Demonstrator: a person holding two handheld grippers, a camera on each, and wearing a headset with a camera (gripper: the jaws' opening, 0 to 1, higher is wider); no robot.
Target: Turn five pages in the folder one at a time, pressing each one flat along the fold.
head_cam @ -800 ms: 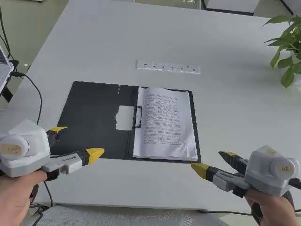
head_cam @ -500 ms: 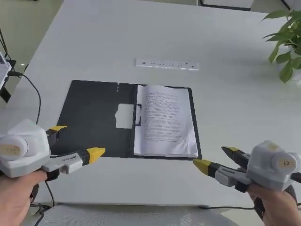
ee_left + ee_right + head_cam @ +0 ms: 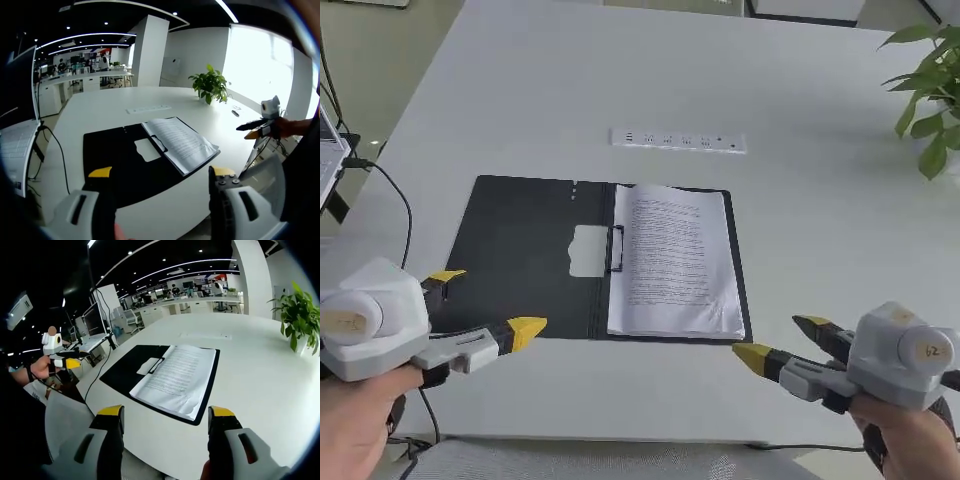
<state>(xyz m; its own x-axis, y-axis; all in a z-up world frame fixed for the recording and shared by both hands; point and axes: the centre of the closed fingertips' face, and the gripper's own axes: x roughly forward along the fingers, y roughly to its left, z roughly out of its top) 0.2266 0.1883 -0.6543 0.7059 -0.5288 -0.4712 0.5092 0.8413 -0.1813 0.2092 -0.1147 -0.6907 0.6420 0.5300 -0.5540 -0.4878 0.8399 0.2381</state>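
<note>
- Folder (image 3: 520, 250) lies open and flat, mid-surface (image 3: 820, 200). The paper stack (image 3: 670, 265) sits on its right half, held by a clip (image 3: 614, 248) at the fold.
- Left hand-held gripper (image 3: 485, 302) and right hand-held gripper (image 3: 781, 340): jaws wide apart, empty, hovering on the near side of the folder, clear of it.
- Suggested: pinch only the top sheet's near right corner, swing it left, then press along the fold.

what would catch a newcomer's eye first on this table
A black folder lies open on the white table, a stack of printed pages on its right half. The left gripper and right gripper, yellow-tipped and open, hover at the table's near edge. A white power strip lies beyond the folder, a potted plant at the far right.
</note>
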